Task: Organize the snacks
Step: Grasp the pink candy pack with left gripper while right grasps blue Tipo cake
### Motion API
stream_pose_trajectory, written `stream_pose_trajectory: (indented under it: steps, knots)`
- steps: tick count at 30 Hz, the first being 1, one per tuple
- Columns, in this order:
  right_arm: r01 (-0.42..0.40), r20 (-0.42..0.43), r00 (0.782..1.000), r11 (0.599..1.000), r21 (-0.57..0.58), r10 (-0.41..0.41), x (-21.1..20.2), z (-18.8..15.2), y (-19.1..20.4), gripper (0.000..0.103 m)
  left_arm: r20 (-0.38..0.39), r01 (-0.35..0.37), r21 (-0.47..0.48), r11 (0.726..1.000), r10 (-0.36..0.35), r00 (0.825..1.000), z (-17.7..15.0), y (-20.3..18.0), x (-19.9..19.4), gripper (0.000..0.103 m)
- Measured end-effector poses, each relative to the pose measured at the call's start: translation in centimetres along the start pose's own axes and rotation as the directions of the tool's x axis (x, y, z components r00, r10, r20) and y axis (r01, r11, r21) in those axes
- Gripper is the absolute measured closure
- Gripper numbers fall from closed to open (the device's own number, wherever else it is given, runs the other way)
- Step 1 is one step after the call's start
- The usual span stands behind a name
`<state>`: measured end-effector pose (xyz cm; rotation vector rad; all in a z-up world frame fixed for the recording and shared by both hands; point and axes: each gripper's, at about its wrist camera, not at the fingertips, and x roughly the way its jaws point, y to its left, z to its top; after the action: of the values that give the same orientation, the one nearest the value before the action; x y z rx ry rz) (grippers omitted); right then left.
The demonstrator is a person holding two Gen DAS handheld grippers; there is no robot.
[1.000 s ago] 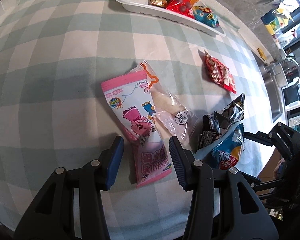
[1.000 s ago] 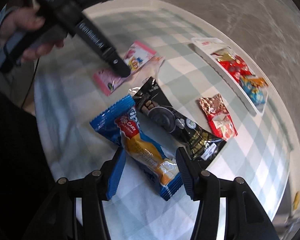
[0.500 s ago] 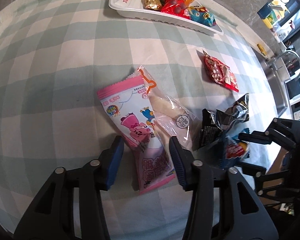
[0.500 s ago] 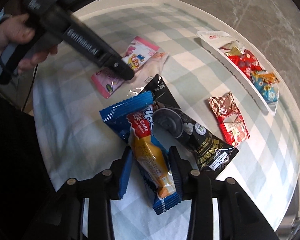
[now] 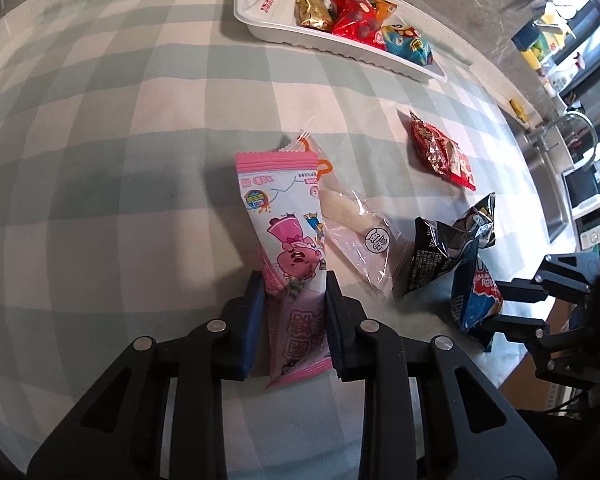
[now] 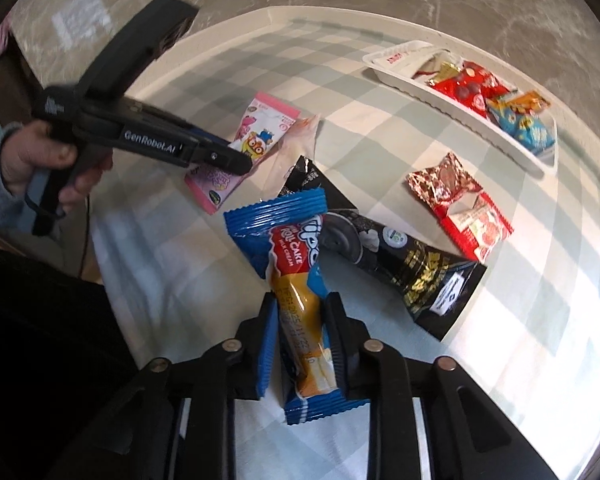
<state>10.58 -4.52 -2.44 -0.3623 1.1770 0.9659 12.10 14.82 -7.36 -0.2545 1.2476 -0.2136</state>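
Pink snack pack [image 5: 287,248]: long pillow wrapper, pink crimped end toward the top of the frame, cartoon figures on a white and pink face, lower centre of the left wrist view, lying on the checked worktop [image 5: 99,140]. The left tongs [image 5: 293,312] are closing on its lower half, blue pads pressing both edges.

Blue roll-cake pack [image 6: 295,280]: blue crimped ends, red label band, yellow cake picture, lower centre of the right wrist view. The right tongs [image 6: 300,340] are closing on its middle, pads against both sides; the wrapper is pinched narrow there.

Clear pouch [image 5: 360,236] with an orange hanger tab: just right of the pink pack, its top corner tucked under it.

Black pack [image 6: 400,264]: lies diagonally at centre right of the right wrist view, its upper end under the blue pack.

Red foil pack [image 6: 460,204]: alone on the worktop at right, apart from the others.

White tray [image 5: 283,32]: top of the left wrist view, holding 1 gold, 1 red, 1 blue-and-yellow and 1 orange packet, plus a white one at its left end.

A hand [image 6: 39,164] in a grey sleeve grips the left tool at the left edge of the right wrist view.
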Motion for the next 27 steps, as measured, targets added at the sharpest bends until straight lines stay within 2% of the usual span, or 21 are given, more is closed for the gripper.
stream_pose_trajectory:
  steps: [6, 12, 21, 24, 27]
  knots:
    - [-0.049, 0.031, 0.998, 0.996, 0.08, 0.046, -0.6, -0.6, -0.8, 0.086, 0.012, 0.018, -0.02, 1.0, -0.018, 1.0, -0.2, 0.5, -0.7, 0.077]
    - [-0.101, 0.06, 0.994, 0.987, 0.129, 0.094, -1.1, -0.9, -1.1, 0.088, 0.021, 0.025, -0.034, 0.999, -0.025, 0.999, -0.2, 0.9, -1.4, 0.077]
    - [-0.194, 0.14, 0.976, 0.952, 0.238, 0.164, -2.6, -1.3, -2.5, 0.093, 0.042, 0.043, -0.041, 0.998, -0.041, 0.998, 0.1, 1.1, -2.8, 0.077]
    - [-0.195, 0.152, 0.975, 0.948, 0.253, 0.161, -2.9, -1.2, -2.8, 0.093, 0.036, 0.043, -0.034, 0.999, -0.042, 0.998, 0.3, 1.0, -2.7, 0.077]
    - [-0.174, 0.123, 0.981, 0.956, 0.236, 0.149, -2.5, -1.1, -2.3, 0.093, 0.031, 0.043, -0.025, 0.999, -0.043, 0.999, 0.4, 0.8, -2.6, 0.077]
